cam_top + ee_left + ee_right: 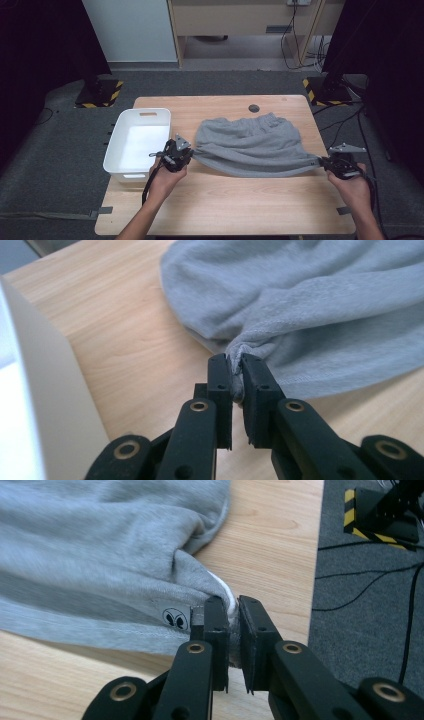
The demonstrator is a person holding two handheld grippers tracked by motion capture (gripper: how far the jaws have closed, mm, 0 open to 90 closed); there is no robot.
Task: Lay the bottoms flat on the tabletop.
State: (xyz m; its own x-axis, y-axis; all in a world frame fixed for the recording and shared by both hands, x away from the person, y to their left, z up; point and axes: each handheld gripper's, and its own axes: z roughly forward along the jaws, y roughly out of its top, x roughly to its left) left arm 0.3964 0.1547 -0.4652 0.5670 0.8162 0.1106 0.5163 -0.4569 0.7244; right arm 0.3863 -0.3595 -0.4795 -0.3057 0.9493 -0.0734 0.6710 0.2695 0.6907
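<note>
The left gripper (pixel 237 371) is clamped on a bunched corner of the grey shorts (pixel 320 315), a pinch of cloth squeezed between its nearly closed jaws. The right gripper (pixel 230 611) is clamped the same way on the opposite corner, next to a small white label (pixel 174 617) printed with a dark mark. In the high view the left gripper (pixel 176 155) and right gripper (pixel 334 164) sit wide apart, so the near edge of the garment is drawn taut between them as a straight line, probably to fold or lift it evenly. The shorts (pixel 250 145) lie mid-counter, waistband toward the far side, near hem lifted slightly; whether that hem clears the wood entirely is hard to tell. The wooden counter (pixel 225 210) is bare in front. A white bin (pixel 125 172) stands just left of the left gripper, likely where the cloth is meant to end up.
</note>
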